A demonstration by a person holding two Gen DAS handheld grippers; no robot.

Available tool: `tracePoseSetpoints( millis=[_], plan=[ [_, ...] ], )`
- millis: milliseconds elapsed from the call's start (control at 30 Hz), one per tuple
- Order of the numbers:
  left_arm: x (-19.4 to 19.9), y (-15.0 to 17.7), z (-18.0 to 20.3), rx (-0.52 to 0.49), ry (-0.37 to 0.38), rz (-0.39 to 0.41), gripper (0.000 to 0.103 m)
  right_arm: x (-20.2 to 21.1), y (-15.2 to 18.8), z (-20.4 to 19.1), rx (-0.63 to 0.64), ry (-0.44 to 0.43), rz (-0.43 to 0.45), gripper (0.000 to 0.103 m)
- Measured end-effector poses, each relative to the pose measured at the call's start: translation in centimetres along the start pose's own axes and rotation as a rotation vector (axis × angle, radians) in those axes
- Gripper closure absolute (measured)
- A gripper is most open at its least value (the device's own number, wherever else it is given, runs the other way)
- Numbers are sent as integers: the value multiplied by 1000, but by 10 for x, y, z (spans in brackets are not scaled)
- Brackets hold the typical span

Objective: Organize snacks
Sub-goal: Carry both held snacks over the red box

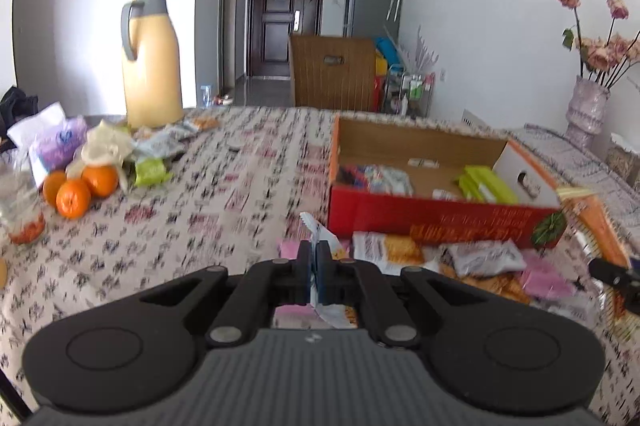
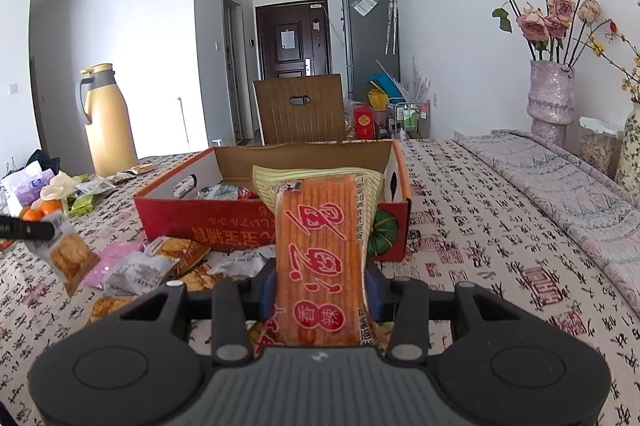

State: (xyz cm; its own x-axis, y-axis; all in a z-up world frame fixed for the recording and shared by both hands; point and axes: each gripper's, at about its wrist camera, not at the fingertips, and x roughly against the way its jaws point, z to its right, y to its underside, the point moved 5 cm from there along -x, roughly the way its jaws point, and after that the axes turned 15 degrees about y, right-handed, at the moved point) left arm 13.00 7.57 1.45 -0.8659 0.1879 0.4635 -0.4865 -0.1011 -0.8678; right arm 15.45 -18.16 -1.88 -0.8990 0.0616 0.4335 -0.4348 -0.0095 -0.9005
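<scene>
A tall yellow thermos jug (image 1: pixel 151 62) with a grey handle is standing upright at the far left of the desk (image 1: pixel 224 194), which is wearing a patterned cloth. Three oranges (image 1: pixel 80 188) are lying together near the left edge, just beside a purple tissue pack (image 1: pixel 56 146). Dried pink roses are standing in a lilac vase (image 2: pixel 551 98) at the right. A dark door (image 2: pixel 294 42) is showing beyond a brown chair back (image 2: pixel 300 108).
</scene>
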Motion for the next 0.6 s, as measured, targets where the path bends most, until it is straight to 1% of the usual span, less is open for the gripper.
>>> tracePoseSetpoints(
  millis=[167, 333, 467, 600],
  plan=[
    [-3, -32, 16, -26, 25, 60, 100, -6, -19, -5, -2, -17, 30, 61],
    [-18, -62, 36, -58, 56, 105, 100, -21, -46, -11, -7, -30, 67, 61],
    [-40, -81, 48, -69, 74, 116, 100, -40, -71, -15, -11, -39, 96, 61],
    [-67, -96, 56, -72, 84, 115, 100, -65, -93, -21, -15, -52, 106, 61]
  ],
)
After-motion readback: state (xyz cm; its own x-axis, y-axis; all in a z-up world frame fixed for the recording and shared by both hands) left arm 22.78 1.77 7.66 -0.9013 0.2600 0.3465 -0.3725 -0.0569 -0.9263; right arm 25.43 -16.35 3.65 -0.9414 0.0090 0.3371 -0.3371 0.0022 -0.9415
